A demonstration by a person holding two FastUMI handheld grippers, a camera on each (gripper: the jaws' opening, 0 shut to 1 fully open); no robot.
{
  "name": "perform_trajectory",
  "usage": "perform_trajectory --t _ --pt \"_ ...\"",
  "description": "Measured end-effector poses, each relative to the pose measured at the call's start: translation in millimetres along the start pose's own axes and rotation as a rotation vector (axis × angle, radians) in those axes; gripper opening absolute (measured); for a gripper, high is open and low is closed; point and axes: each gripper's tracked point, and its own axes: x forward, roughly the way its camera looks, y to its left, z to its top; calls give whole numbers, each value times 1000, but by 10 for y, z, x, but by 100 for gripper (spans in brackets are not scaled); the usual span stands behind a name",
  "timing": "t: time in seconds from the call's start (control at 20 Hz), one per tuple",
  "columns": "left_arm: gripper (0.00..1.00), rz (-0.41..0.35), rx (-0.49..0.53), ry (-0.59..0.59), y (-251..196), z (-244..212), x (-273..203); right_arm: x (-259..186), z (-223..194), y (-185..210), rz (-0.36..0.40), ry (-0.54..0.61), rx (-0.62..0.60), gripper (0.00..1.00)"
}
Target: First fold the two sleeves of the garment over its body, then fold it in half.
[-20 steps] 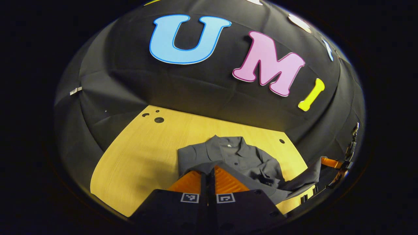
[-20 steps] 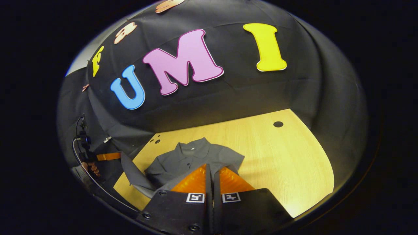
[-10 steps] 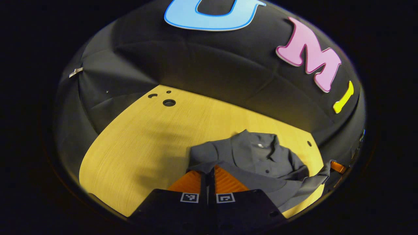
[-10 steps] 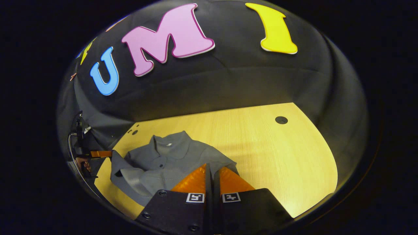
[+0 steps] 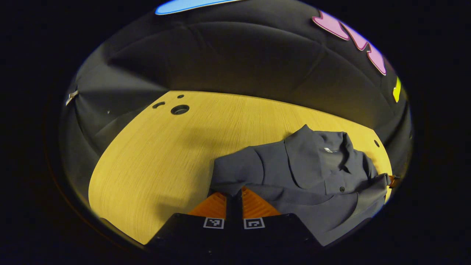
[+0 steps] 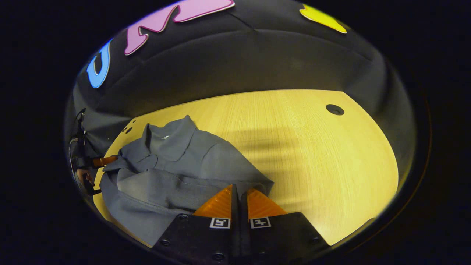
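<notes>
A grey collared shirt (image 5: 294, 173) lies on the wooden table (image 5: 165, 154), collar at the far end and sleeves folded over its body. My left gripper (image 5: 233, 193) is shut on the shirt's near hem, holding a lifted fold of cloth. In the right gripper view the same shirt (image 6: 173, 173) spreads to the left, and my right gripper (image 6: 239, 191) is shut on the other end of that hem. The left gripper (image 6: 105, 161) shows far off at the left edge, a hand (image 6: 82, 176) behind it. The right gripper (image 5: 392, 180) peeks out at the shirt's far right.
The table (image 6: 312, 154) has bare wood to the right of the shirt, with a round cable hole (image 6: 335, 109) near its far corner. More holes (image 5: 180, 109) sit at the far left corner. Black cloth walls close in behind the table.
Both grippers have moved forward and down toward the collar, carrying the hem with them. The shirt has grown larger in both views and the cloth hangs less.
</notes>
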Motion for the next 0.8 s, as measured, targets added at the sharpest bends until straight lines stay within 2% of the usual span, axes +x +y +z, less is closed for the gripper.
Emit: perform_trajectory --t 0.15,0.35,0.65,0.8 --pt "5 2 50 -27 -17 158 179 214 185 -78 -14 -45 26 5" --pt "5 7 117 -65 -61 296 355 412 359 -152 -31 -72 -9 5" --pt "5 12 162 -119 -114 432 490 586 541 -175 -53 -122 -32 5" --pt "5 12 137 -138 -135 425 465 586 539 -166 -79 -130 -70 7"
